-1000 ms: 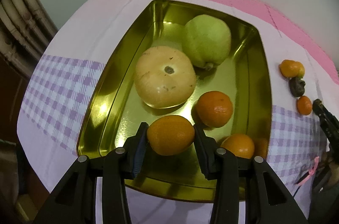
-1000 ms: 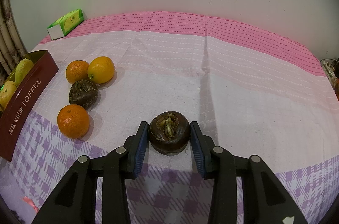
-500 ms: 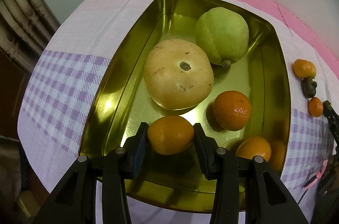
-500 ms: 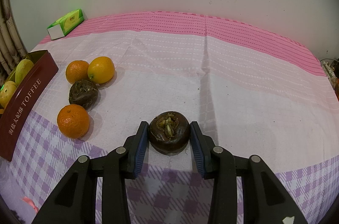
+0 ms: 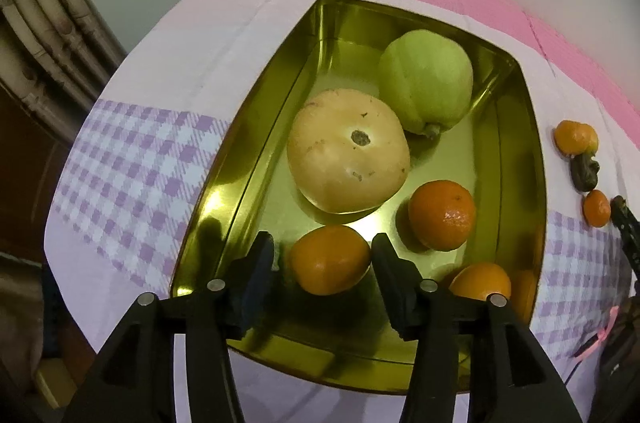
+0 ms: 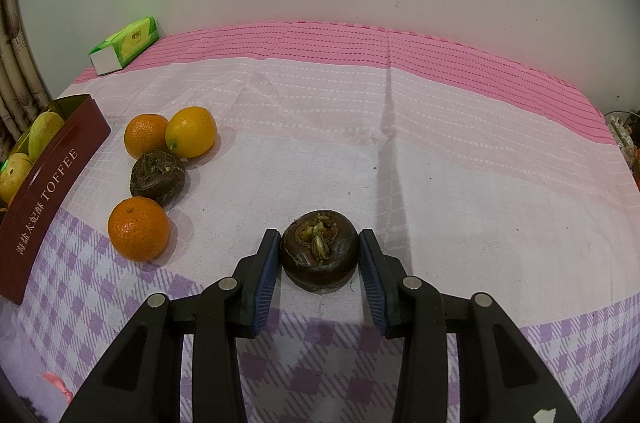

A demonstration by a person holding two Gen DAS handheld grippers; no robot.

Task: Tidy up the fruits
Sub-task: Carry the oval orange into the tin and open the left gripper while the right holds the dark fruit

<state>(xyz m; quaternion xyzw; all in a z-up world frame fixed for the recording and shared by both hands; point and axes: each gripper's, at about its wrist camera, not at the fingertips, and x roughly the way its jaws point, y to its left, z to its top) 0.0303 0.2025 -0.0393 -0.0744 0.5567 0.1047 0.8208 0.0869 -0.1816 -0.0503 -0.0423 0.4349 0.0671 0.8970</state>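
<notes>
Inside the gold tin (image 5: 224,191), the left gripper (image 5: 323,259) straddles one orange (image 5: 329,260); its jaws have just been opening and stand clear of the peel. The tin holds five fruits: this orange, two more oranges (one at the near right corner), one pale round fruit (image 5: 348,156) and one green pear (image 5: 426,81). On the cloth (image 6: 440,127), the right gripper (image 6: 319,257) is clamped on one dark brown fruit (image 6: 319,254). Left of it lie three oranges and one second dark fruit (image 6: 157,176). One green tissue pack (image 6: 124,46) sits far left.
</notes>
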